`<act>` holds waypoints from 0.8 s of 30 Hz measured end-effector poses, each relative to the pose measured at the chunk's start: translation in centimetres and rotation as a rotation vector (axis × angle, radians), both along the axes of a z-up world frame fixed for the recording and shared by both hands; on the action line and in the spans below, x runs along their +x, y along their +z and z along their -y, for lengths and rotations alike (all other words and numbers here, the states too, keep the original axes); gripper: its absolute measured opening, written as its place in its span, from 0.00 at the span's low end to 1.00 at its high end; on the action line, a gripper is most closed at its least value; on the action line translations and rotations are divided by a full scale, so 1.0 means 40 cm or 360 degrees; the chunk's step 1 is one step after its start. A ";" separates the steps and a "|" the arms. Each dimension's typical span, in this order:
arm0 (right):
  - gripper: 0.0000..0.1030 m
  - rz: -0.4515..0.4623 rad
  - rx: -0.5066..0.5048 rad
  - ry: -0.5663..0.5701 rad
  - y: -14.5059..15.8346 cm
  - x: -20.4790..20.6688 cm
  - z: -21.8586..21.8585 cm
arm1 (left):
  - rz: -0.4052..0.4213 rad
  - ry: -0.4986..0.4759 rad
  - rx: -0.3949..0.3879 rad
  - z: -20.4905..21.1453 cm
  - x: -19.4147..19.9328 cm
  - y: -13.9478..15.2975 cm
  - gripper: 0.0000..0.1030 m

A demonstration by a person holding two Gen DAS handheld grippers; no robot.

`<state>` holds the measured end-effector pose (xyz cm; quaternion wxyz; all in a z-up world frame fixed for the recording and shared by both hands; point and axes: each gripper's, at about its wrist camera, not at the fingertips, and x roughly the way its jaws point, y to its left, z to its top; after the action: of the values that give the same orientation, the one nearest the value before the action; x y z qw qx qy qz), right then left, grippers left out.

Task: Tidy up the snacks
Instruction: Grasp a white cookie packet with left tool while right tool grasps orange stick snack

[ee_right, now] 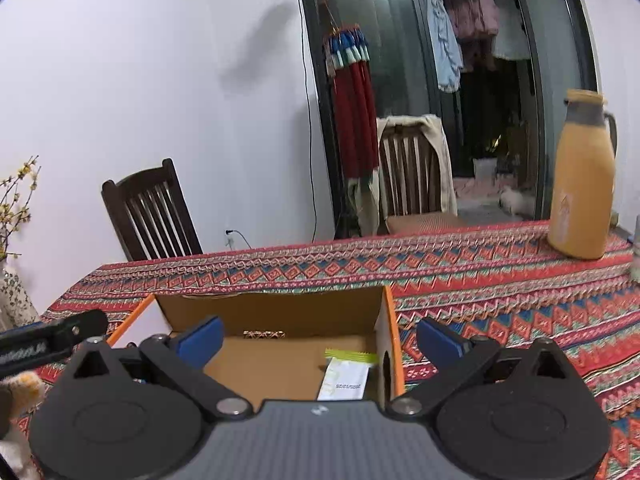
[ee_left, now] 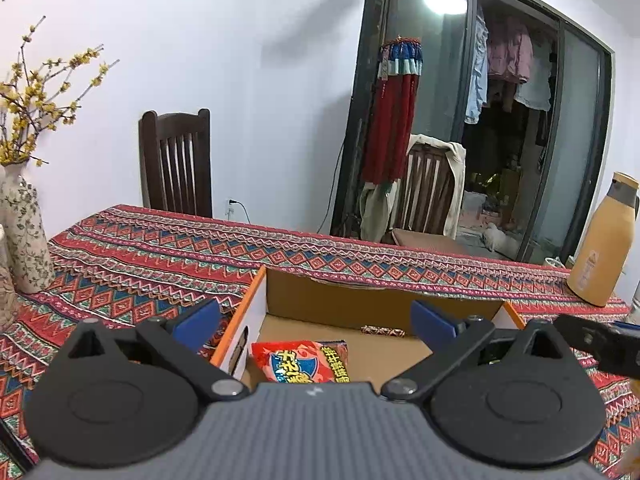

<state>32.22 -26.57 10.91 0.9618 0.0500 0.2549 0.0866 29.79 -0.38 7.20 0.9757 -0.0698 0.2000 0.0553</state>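
Observation:
An open cardboard box (ee_left: 360, 300) with orange edges stands on the patterned tablecloth. A red and blue snack packet (ee_left: 304, 362) lies on its floor at the left. My left gripper (ee_left: 316, 320) hovers above it, open and empty. In the right wrist view the same box (ee_right: 280, 308) holds a white packet with a green end (ee_right: 346, 376) at its right side. My right gripper (ee_right: 320, 338) is open above that packet, holding nothing. A small patterned bar (ee_right: 264, 334) lies by the box's far wall. The right gripper's finger (ee_left: 596, 338) shows at the right edge of the left wrist view.
A flowered vase with yellow blossom branches (ee_left: 24, 236) stands at the table's left end. An orange thermos jug (ee_right: 582, 176) stands at the right. Two wooden chairs (ee_left: 176, 160) are behind the table, in front of a wall and glass doors.

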 end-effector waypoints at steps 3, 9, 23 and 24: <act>1.00 0.0034 -0.0033 -0.0008 0.022 -0.039 0.003 | 0.0013 0.0009 0.0005 0.000 -0.020 0.013 1.00; 1.00 0.0058 -0.0075 0.0004 0.028 -0.137 0.003 | 0.0040 0.0010 0.0033 -0.011 -0.089 0.016 1.00; 1.00 0.0033 -0.0157 0.0033 -0.090 -0.346 0.000 | -0.0090 -0.0104 0.0058 -0.035 -0.268 -0.093 1.00; 1.00 0.0025 -0.0160 0.0033 -0.100 -0.357 -0.001 | -0.0103 -0.0121 0.0054 -0.037 -0.278 -0.104 1.00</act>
<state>17.94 -26.55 6.93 0.9641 -0.0017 0.2518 0.0839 18.67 1.09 3.02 0.9712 -0.0438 0.2330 0.0238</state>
